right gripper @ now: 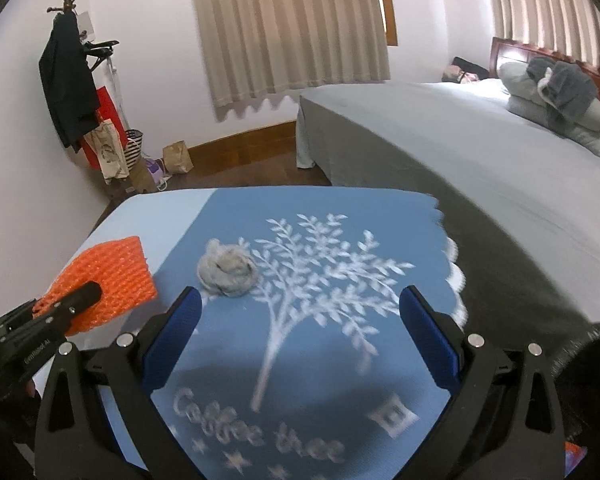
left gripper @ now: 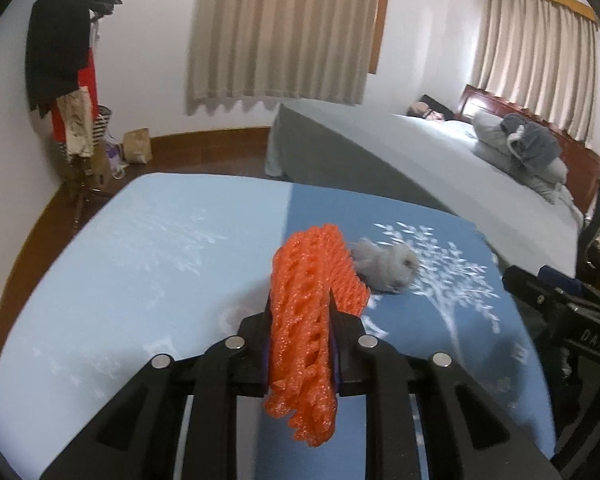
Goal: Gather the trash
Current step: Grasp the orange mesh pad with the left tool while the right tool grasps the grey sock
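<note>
My left gripper (left gripper: 300,312) is shut on an orange foam net (left gripper: 304,320), held just above the blue tablecloth (left gripper: 140,248). The net also shows in the right wrist view (right gripper: 112,276) at the left, with the left gripper (right gripper: 74,300) clamped on it. A crumpled grey tissue ball (left gripper: 384,266) lies on the cloth just beyond the net. In the right wrist view the tissue ball (right gripper: 226,270) lies ahead and left of my right gripper (right gripper: 300,304), which is open and empty above the white tree print.
A grey bed (right gripper: 440,140) with pillows stands right of the table. A coat rack (right gripper: 70,80) with clothes and bags (right gripper: 178,156) stands in the far left corner. The table's far edge (right gripper: 300,192) drops to the wooden floor.
</note>
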`<state>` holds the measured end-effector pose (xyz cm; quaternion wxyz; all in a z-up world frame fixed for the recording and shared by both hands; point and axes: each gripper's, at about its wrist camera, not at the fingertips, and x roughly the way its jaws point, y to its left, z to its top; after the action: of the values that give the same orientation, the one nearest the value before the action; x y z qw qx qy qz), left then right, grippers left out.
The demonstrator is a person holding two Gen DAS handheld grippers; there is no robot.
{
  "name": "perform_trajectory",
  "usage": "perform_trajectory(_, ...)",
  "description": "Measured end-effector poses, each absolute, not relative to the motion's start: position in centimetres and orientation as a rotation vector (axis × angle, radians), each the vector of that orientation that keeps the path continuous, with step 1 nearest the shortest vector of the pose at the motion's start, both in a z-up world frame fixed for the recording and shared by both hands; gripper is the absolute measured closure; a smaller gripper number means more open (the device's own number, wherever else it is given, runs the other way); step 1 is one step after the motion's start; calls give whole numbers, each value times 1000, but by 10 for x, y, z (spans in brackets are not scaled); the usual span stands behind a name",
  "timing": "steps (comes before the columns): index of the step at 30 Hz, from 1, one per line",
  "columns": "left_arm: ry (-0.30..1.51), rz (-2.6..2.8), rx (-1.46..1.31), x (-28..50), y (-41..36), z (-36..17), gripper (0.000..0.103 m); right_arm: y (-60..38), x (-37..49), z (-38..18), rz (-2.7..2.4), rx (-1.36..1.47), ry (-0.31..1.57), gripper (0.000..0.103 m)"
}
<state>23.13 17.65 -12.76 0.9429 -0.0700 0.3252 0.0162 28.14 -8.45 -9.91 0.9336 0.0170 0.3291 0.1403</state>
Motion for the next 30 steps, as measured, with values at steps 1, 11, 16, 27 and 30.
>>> perform_trajectory(1, 663, 39, -144, 233, 179, -129, 82, -81, 285, -99, 289, 32, 673, 7)
perform_trajectory(11, 673, 112, -138, 255, 208, -143, 82, -45, 327, -119, 294, 22, 726, 7)
perform_trajectory(16, 671, 126, -142, 258, 215, -143, 82, -26, 341, -128, 311, 11, 763, 7)
perform_trajectory(27, 669, 134, -141, 258, 218, -144, 82, 1, 356, -141, 392, -30, 841, 45)
perform_trajectory(30, 669, 133, -143, 258, 218, -144, 82, 6, 354, -141, 419, -32, 849, 52)
